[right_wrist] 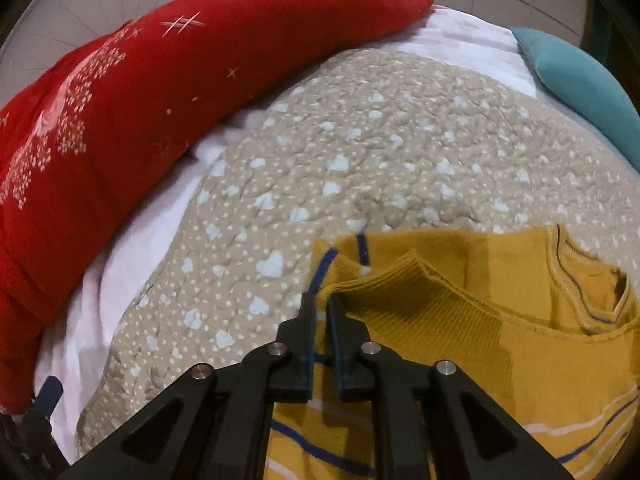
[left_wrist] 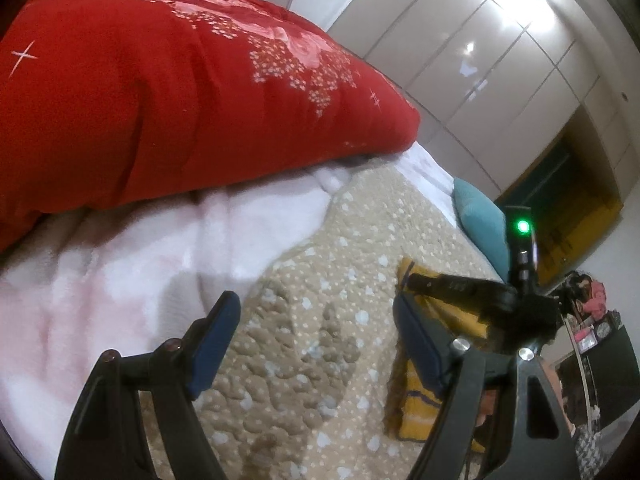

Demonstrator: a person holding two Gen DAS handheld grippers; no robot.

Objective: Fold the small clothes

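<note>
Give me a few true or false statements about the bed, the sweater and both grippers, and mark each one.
1. The right gripper has its jaws closed on the yellow sweater. True.
2. The left gripper is clamped on the sweater. False: its jaws stand open over the beige quilt with nothing between them.
3. A red duvet lies along the far side of the bed. True.
4. The sweater is plain, with no stripes. False: it has blue and white stripes.
5. A teal cushion lies beyond the quilt. True.
6. The quilt is printed with stars. False: it shows pale hearts and dots.
</note>
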